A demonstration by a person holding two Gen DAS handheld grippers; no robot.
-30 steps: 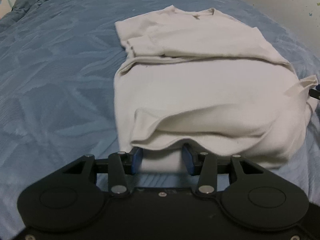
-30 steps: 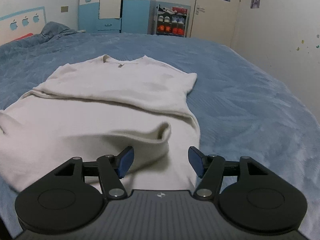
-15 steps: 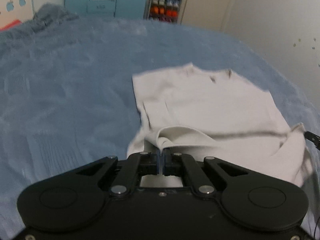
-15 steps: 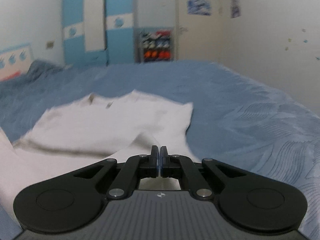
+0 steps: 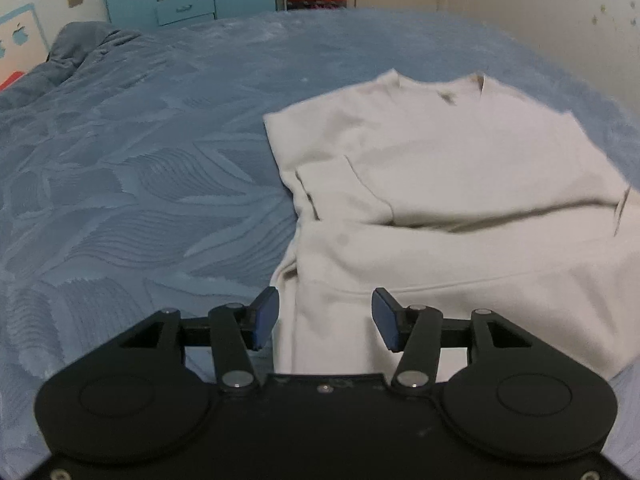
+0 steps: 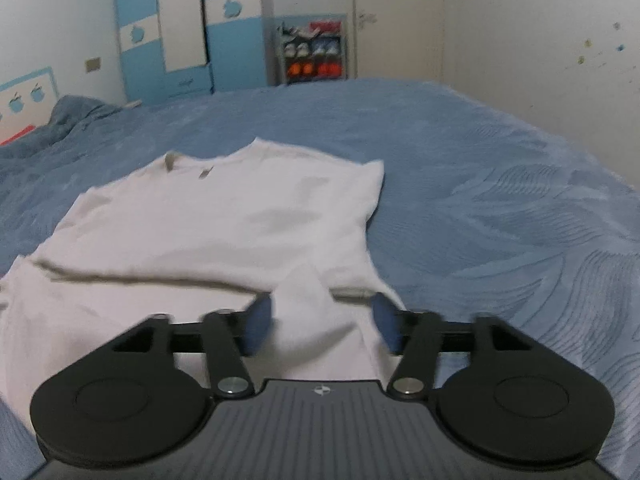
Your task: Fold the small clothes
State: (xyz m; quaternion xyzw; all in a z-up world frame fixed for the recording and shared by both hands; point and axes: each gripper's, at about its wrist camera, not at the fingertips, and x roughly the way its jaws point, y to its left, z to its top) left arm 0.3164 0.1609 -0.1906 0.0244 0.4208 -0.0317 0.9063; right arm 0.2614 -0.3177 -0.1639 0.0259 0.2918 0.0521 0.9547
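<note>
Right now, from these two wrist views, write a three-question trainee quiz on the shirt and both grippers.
1. True or false: the left gripper is shut on the white shirt.
2. What does the shirt lie on? A) a wooden table B) a blue bedspread C) a tiled floor
3. Fill in: the right gripper has its jaws ____.

Key
1. False: its jaws stand apart over the shirt's near edge, gripping nothing.
2. B
3. Open, with a raised peak of cloth between its fingers; contact is too blurred to judge.
</note>
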